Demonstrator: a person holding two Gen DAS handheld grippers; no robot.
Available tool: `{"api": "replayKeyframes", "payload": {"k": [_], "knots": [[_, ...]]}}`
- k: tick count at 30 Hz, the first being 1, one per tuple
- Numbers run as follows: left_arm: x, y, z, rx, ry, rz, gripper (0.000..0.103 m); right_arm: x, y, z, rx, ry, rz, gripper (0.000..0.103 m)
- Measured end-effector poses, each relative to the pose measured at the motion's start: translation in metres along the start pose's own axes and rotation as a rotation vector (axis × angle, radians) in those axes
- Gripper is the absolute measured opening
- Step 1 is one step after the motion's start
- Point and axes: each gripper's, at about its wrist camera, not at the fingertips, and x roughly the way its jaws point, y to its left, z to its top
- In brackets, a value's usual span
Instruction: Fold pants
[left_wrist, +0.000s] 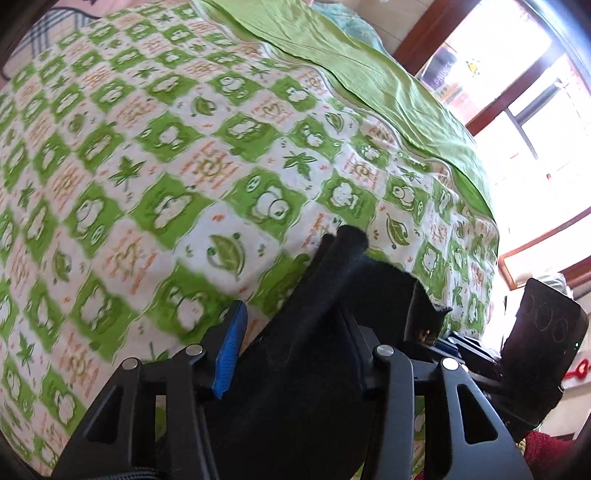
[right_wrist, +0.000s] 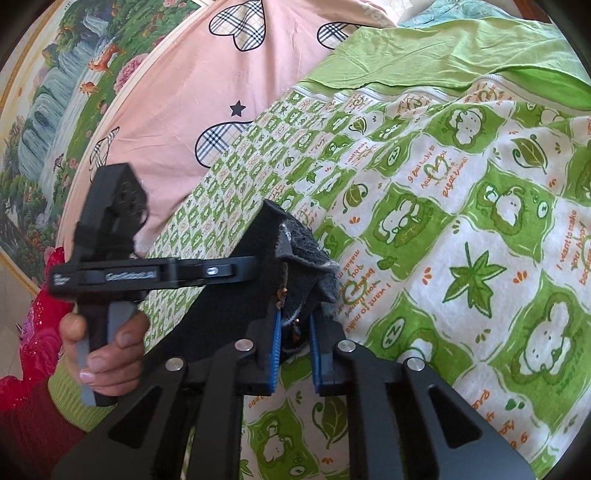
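Black, soft knit cloth fills the near foreground: the pants (left_wrist: 295, 350) are bunched between both tools, lifted just above the bed. The left gripper (left_wrist: 291, 354) has a thick wad of the fabric between its 2 blue-padded fingers (left_wrist: 229, 347), its jaws part-way in around that wad; whether the pads truly pinch it I cannot tell. The right gripper (right_wrist: 295, 354) is clenched on a thinner edge of the pants (right_wrist: 295, 258), by what looks like the waistband with grey lining and a small metal fastening.

I judge the garment light, limp and slightly fuzzy, so it should sag and drape, not slide; hems or waistband corners make the best holds, since a mid-cloth pinch only gathers folds.

Beyond, the green and white quilt (left_wrist: 147, 155) lies broad and bare, giving ample room to spread and fold. Its far border meets a plain green sheet (left_wrist: 369, 74), the right side drops off toward the window (left_wrist: 535, 129), and a pink heart-print cover (right_wrist: 221, 92) rises further back
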Motion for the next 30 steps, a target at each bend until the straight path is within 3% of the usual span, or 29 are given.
{"api": "replayKeyframes", "payload": {"k": [2, 6, 9, 19, 30], "knots": [[0.004, -0.004, 0.005, 0.018, 0.011, -0.014, 0.046, -0.001, -0.002, 0.000, -0.003, -0.001, 0.005, 0.014], [0.008, -0.016, 0.008, 0.083, 0.017, -0.041, 0.020, -0.002, -0.003, -0.002, -0.006, -0.004, 0.010, 0.014], [0.003, -0.024, 0.004, 0.126, -0.011, -0.016, 0.012, -0.001, -0.003, -0.001, -0.002, -0.004, 0.018, 0.014], [-0.059, -0.020, -0.017, 0.079, -0.156, -0.058, 0.010, -0.018, 0.026, 0.009, -0.051, -0.033, 0.130, 0.014], [-0.146, -0.007, -0.073, -0.023, -0.328, -0.084, 0.009, -0.029, 0.100, -0.001, -0.188, 0.003, 0.384, 0.014]]}}
